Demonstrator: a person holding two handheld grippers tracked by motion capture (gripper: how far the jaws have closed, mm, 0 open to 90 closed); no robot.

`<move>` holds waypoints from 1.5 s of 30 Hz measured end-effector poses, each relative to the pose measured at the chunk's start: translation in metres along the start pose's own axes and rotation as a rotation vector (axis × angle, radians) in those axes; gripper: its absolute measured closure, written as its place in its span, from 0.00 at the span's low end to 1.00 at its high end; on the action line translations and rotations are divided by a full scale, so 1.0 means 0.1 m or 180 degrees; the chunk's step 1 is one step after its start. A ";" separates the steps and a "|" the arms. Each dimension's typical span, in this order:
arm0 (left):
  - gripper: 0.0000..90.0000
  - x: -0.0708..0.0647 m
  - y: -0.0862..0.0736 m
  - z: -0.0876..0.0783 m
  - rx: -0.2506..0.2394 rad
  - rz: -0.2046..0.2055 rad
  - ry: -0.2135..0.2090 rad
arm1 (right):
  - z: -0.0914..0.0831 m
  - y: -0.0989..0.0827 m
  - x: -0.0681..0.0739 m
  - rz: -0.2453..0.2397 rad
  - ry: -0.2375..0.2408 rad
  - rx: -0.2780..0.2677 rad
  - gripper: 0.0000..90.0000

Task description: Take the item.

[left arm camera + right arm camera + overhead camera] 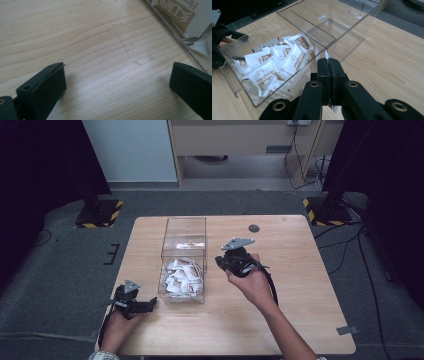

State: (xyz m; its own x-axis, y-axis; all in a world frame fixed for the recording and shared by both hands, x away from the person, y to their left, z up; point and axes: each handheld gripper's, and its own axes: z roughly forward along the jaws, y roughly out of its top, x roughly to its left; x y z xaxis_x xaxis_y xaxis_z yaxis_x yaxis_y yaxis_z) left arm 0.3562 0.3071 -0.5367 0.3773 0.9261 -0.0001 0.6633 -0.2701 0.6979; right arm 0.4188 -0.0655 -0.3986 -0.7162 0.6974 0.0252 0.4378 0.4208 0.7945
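A clear plastic box (184,226) stands on the wooden table (290,285), split into two compartments. The near compartment holds several white and brown sachets (181,276) (274,62). My right gripper (221,262) (328,61) hovers just right of the box, beside its divider, shut on a thin white sachet whose edge (326,53) pokes out above the pads. My left gripper (144,304) (117,75) rests low on the table by the box's near left corner, its jaws wide open with nothing between them. A sachet behind the box wall (185,17) is close in front of it.
A small dark round hole (254,228) marks the table's far side. Two stands with yellow-black striped bases (99,213) (325,211) sit on the floor beyond the far corners. Bare wood lies to the right of the box.
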 end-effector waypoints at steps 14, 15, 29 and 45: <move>0.00 0.00 0.00 0.00 0.0000 0.0000 0.0000 | -0.04 -0.09 -0.17 0.0104 -0.0110 -0.0004 0.99; 0.00 0.00 0.00 0.00 0.0000 0.0000 0.0000 | -0.04 -0.09 -0.18 0.0105 -0.0118 -0.0005 0.99; 0.00 0.00 0.00 0.00 0.0000 -0.0001 -0.0001 | -0.05 -0.17 -0.37 0.0198 -0.0221 -0.0004 0.98; 0.00 0.00 0.00 0.00 -0.0001 0.0000 0.0001 | -0.07 -0.40 -0.72 0.0364 -0.0388 0.0017 0.98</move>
State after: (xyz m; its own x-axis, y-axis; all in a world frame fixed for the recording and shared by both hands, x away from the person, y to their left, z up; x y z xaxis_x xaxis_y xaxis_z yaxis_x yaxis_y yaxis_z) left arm 0.3562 0.3071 -0.5368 0.3770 0.9262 0.0000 0.6630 -0.2699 0.6982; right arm 0.4497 -0.1364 -0.4279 -0.5906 0.8059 0.0413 0.5157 0.3376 0.7875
